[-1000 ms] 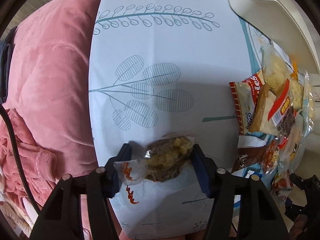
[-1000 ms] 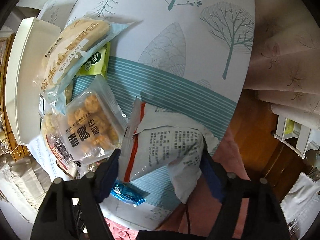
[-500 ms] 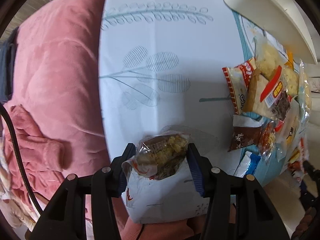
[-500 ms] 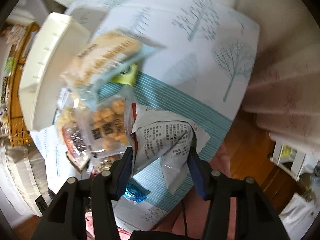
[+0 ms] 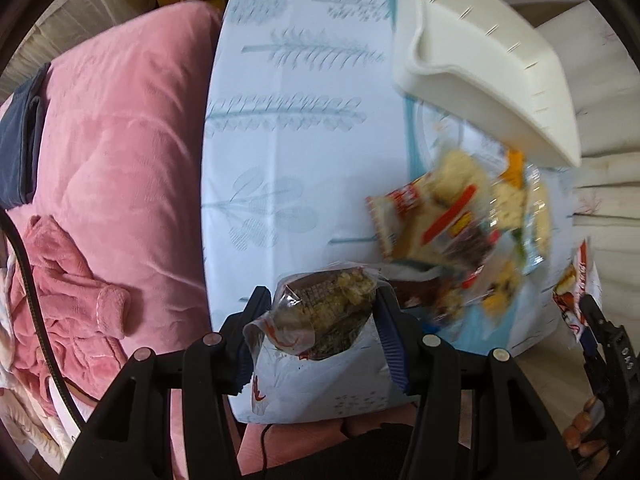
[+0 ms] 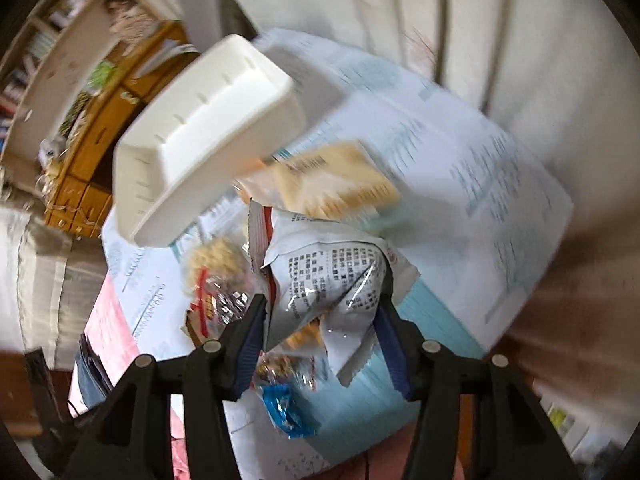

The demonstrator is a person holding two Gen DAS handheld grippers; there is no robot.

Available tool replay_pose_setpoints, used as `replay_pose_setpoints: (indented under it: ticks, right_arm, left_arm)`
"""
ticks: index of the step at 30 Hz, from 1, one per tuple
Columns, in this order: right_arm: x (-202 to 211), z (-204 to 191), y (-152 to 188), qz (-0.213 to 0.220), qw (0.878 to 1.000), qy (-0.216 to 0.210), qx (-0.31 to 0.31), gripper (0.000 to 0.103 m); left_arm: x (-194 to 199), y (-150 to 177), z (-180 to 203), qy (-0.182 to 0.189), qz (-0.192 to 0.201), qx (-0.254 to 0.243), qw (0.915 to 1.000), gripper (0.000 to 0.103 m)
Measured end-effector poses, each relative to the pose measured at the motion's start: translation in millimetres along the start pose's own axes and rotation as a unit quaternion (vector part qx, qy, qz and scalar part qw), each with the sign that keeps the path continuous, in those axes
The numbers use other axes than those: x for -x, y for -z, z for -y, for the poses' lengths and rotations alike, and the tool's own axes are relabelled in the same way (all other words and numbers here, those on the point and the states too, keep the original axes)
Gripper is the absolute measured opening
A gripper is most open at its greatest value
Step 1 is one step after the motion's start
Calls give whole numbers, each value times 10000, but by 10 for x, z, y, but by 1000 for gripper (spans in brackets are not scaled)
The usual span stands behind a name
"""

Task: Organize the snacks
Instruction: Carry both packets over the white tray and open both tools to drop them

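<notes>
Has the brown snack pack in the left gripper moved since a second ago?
Yes. The snack pack, clamped in the left gripper, has risen off the tablecloth, whose leaf print now looks smaller and farther away.

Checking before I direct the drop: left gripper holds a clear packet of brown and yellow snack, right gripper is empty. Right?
Not quite. The right gripper is shut on a crumpled white printed bag, as the right wrist view shows. The left gripper does hold the clear snack packet.

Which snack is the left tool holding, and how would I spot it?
Look at the pale blue leaf-print table beside the pink blanket. Above its near edge, the left tool grips a clear packet filled with something brown and yellow. Unlike the pile of snacks near the white bin, it is lifted alone.
</notes>
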State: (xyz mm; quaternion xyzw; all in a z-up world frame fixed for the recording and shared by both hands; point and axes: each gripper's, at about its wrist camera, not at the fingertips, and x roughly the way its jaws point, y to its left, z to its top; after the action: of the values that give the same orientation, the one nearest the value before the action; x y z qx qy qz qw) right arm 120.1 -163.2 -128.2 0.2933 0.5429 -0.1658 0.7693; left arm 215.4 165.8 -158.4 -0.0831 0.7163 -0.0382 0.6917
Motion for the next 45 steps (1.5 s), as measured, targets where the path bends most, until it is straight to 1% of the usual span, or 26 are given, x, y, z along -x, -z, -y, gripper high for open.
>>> replay_pose_setpoints:
  ticks: [4, 7, 10, 14, 19, 21, 23, 26, 30, 33, 34, 35, 36, 37, 39, 40, 42, 45]
  right_arm:
    - [81, -116, -193, 346, 9981, -144, 487, 54]
    - [140, -196, -369, 605, 9941, -227, 875, 54]
    - [182, -250, -548, 869, 9880, -322, 1234, 54]
    - [220, -342, -762, 1162, 9787, -458, 1632, 54]
    - [197, -472, -1007, 1491, 9626, -702, 2153, 54]
    - [160, -519, -1107, 1584, 9539, -896, 2385, 54]
    - [125, -566, -1175, 1679, 9462, -992, 2583, 54]
    - [72, -635, -1255, 1874, 9291, -1101, 2994, 54]
    - [-7, -717, -1345, 1990, 9124, -1194, 3373, 55]
    - [-59, -748, -1365, 2040, 9046, -1282, 3517, 55]
    - [-83, -757, -1375, 2035, 9028, -1299, 3558, 56]
    - [-111, -769, -1388, 2010, 9009, -1339, 3605, 58]
    - [-132, -775, -1397, 1992, 9007, -1349, 3616, 61]
    - [-157, -794, -1406, 1967, 9014, -1340, 3618, 67]
    - [-216, -808, -1423, 1874, 9044, -1341, 3591, 74]
    - [-232, -809, -1416, 1841, 9052, -1343, 3588, 80]
    - [-270, -817, -1426, 1789, 9055, -1369, 3597, 87]
    - [-279, -826, -1412, 1760, 9056, -1375, 3606, 88]
  left_arm:
    - [211, -113, 196, 112, 200, -41, 9997, 51]
    - [366, -233, 409, 165, 388, -163, 9990, 51]
    - [456, -353, 601, 236, 507, -191, 9983, 51]
    - [581, -590, 914, 276, 713, -187, 9969, 51]
    - [651, -870, 1250, 393, 962, -190, 9944, 51]
    - [666, -994, 1392, 372, 1073, -213, 9933, 52]
    - [663, -1089, 1491, 423, 1166, -213, 9920, 52]
    - [641, -1242, 1636, 639, 1311, -185, 9891, 52]
    - [578, -1357, 1745, 870, 1506, -161, 9846, 52]
    - [518, -1428, 1789, 993, 1633, -146, 9815, 53]
    - [505, -1453, 1800, 1042, 1689, -110, 9800, 55]
    - [492, -1472, 1808, 1098, 1693, -99, 9794, 62]
    - [481, -1491, 1819, 1141, 1689, -88, 9790, 74]
    - [471, -1504, 1832, 1173, 1704, -66, 9783, 79]
    - [453, -1504, 1825, 1180, 1747, -27, 9775, 81]
    - [440, -1507, 1826, 1164, 1731, -12, 9780, 81]
    - [416, -1496, 1819, 1102, 1658, 40, 9800, 81]
    - [414, -1440, 1768, 1082, 1646, 104, 9803, 81]
